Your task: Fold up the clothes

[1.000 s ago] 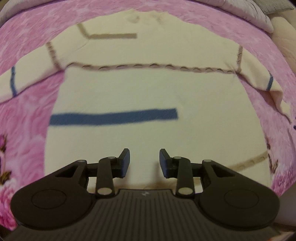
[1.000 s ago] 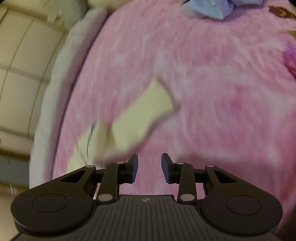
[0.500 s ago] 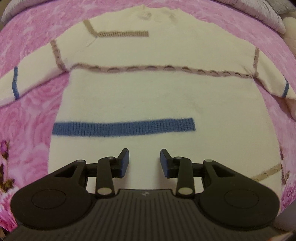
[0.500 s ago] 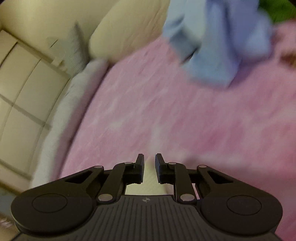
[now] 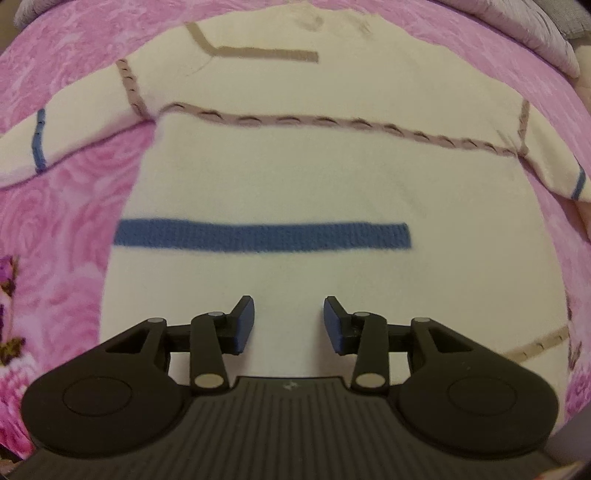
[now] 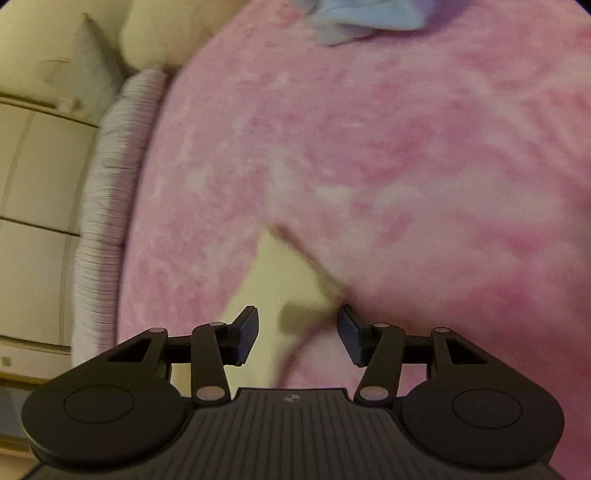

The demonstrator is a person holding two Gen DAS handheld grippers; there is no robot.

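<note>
Left gripper (image 5: pixel 289 325) is hanging over the lower body of the cream sweater (image 5: pixel 295 177), jaws apart, nothing between them. Sweater is lying flat and face up on the pink floral blanket (image 5: pixel 66 229), both sleeves spread out to the sides. A wide blue stripe (image 5: pixel 262 238) is running across the body just ahead of the fingertips, a braided tan band (image 5: pixel 332 123) is crossing the chest beyond it, and the neckline is sitting at the far edge.

Right gripper (image 6: pixel 298 334) is also spread wide and gripping nothing. The sweater's sleeve cuff (image 6: pixel 284 280) is lying on the blanket directly ahead of it and partly under the gap; the view is motion-blurred, so contact cannot be judged. A light blue garment (image 6: pixel 365 14) is lying well apart at the blanket's far side. A grey ribbed cushion (image 6: pixel 107 206) is bordering the blanket on the left, with cream panelling (image 6: pixel 33 177) past it.
</note>
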